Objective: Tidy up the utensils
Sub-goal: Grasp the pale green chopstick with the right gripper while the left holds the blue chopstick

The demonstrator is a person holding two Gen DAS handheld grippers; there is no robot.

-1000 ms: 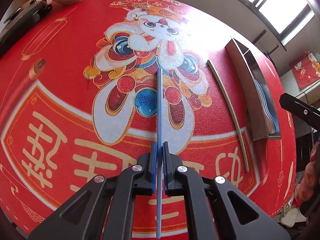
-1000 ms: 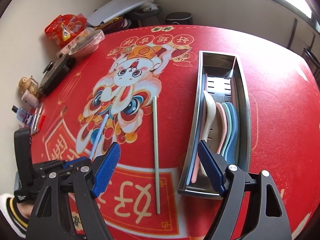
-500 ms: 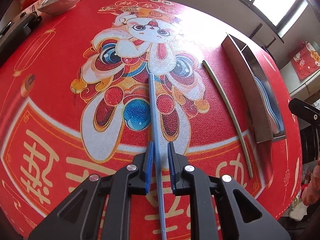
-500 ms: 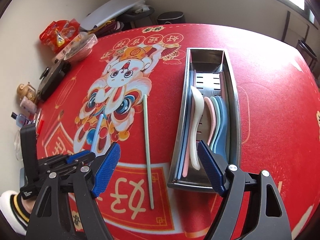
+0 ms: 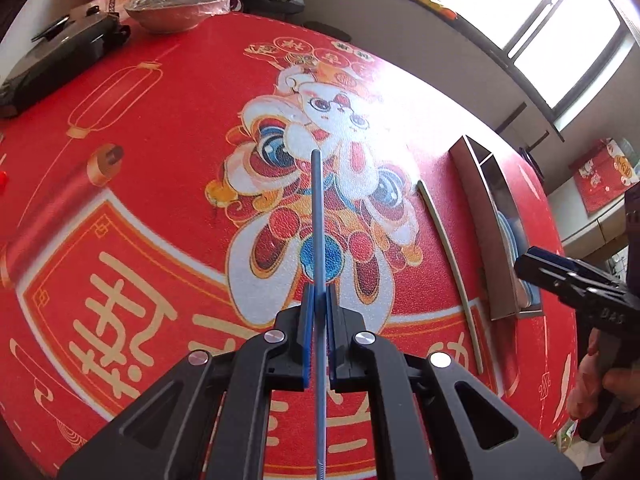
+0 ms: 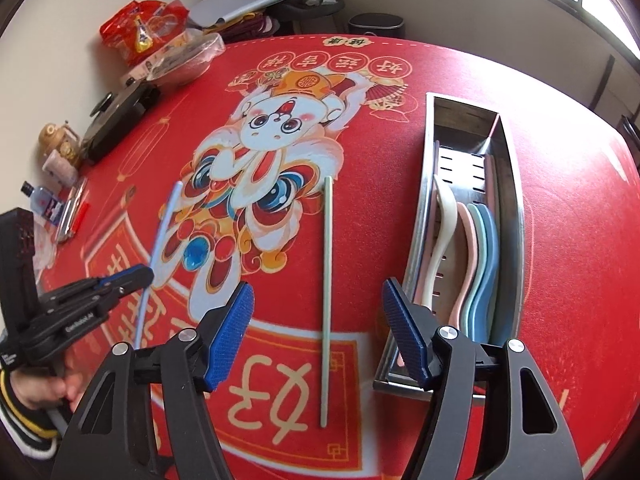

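My left gripper is shut on a blue chopstick, which is lifted off the red tablecloth and points away from me. In the right wrist view the same left gripper holds that blue chopstick at the left. My right gripper hovers over a pale green chopstick lying on the cloth. Its jaws are closing with the chopstick between them, and the pads are clear of it. A steel tray to the right holds several pastel spoons.
A plastic-covered bowl, a black case and a red snack bag sit at the table's far left. A small bottle stands near the left edge. A person's hand holds the right gripper.
The left jaws loosened briefly around the blue chopstick, then shut on it again and lifted it. The right gripper shifted left over the green chopstick and its jaws narrowed.
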